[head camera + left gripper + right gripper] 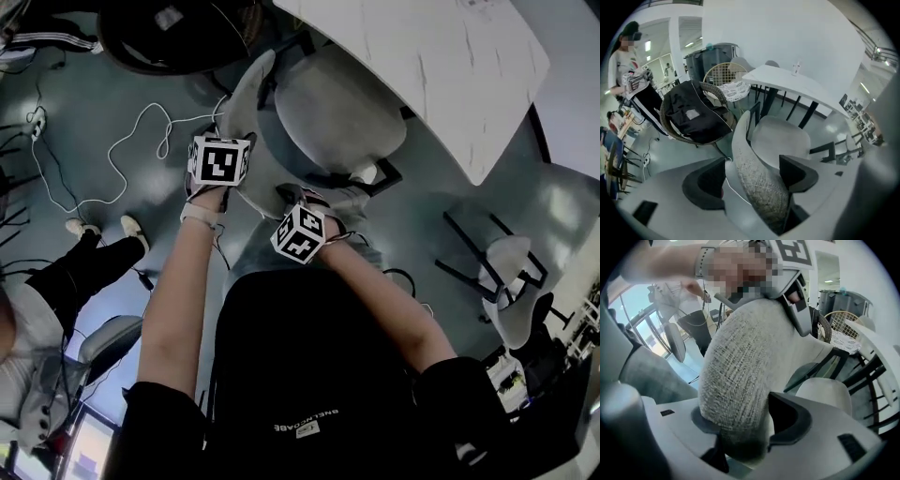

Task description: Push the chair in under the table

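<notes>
The chair has a pale seat [342,117] and a grey woven backrest [246,103], and its seat lies partly under the white table [441,56]. Both grippers are at the backrest's top edge. My left gripper [225,169] [752,176] is open, its jaws straddling the backrest edge [757,187] with a gap at the left pad. Lower along the same edge, my right gripper [295,202] [743,420] is shut on the backrest [740,362], the fabric wedged between both pads. Beyond the jaws lie the seat [780,138] [822,392] and the table [787,77].
A round wicker chair holding a black bag [696,115] stands left of the table. A second chair [511,272] stands at the right. White cables [122,159] trail on the floor. A seated person's legs [84,262] are at the left, and another person [628,70] stands farther off.
</notes>
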A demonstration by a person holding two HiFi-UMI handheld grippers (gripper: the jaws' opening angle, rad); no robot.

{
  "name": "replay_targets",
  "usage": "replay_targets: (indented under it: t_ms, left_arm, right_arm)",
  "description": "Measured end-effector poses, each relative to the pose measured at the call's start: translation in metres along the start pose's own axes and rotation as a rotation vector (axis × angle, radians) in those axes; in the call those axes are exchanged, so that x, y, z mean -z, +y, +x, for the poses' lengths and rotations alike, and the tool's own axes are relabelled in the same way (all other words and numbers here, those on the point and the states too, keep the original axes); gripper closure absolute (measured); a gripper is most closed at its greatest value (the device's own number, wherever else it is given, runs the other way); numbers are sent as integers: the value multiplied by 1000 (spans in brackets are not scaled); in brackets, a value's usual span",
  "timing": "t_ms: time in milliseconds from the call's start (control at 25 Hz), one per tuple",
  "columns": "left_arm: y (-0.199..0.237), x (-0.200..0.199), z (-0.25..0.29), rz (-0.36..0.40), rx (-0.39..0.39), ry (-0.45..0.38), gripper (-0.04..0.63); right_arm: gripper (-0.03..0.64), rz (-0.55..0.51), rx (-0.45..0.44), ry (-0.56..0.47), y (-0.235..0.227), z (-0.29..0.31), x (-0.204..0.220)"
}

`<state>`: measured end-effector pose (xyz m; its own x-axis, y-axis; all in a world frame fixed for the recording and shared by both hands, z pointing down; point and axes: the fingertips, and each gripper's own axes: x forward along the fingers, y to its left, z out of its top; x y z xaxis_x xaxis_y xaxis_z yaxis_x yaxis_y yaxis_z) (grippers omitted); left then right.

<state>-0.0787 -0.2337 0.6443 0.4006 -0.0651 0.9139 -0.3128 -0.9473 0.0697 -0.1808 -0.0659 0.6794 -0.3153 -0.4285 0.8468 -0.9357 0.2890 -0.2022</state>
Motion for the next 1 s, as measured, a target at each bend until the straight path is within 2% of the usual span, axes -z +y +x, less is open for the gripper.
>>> replay_targets:
  t_ms: [120, 200, 360, 520, 800, 1000]
  left_arm:
    - [-8, 5, 9, -3, 81, 30, 243]
    - [-12, 6, 10, 3, 104, 33, 275]
    - [-15, 5, 10, 34, 92, 41, 305]
    - [-14, 7, 10, 40, 65, 51, 333]
    - [-23, 11, 9, 5, 15, 55, 348]
    - [-31, 21, 3, -43, -23, 50, 371]
  right_arm:
    - [385, 31, 3, -27, -1, 1, -2]
    - [385, 48, 7, -45, -1, 1, -2]
    - [385, 93, 35, -83, -4, -1, -2]
    - [416, 66, 82, -73, -8, -2, 1]
    - [439, 59, 99, -71, -12, -12, 16]
    - [443, 23, 76, -53, -8, -19, 30]
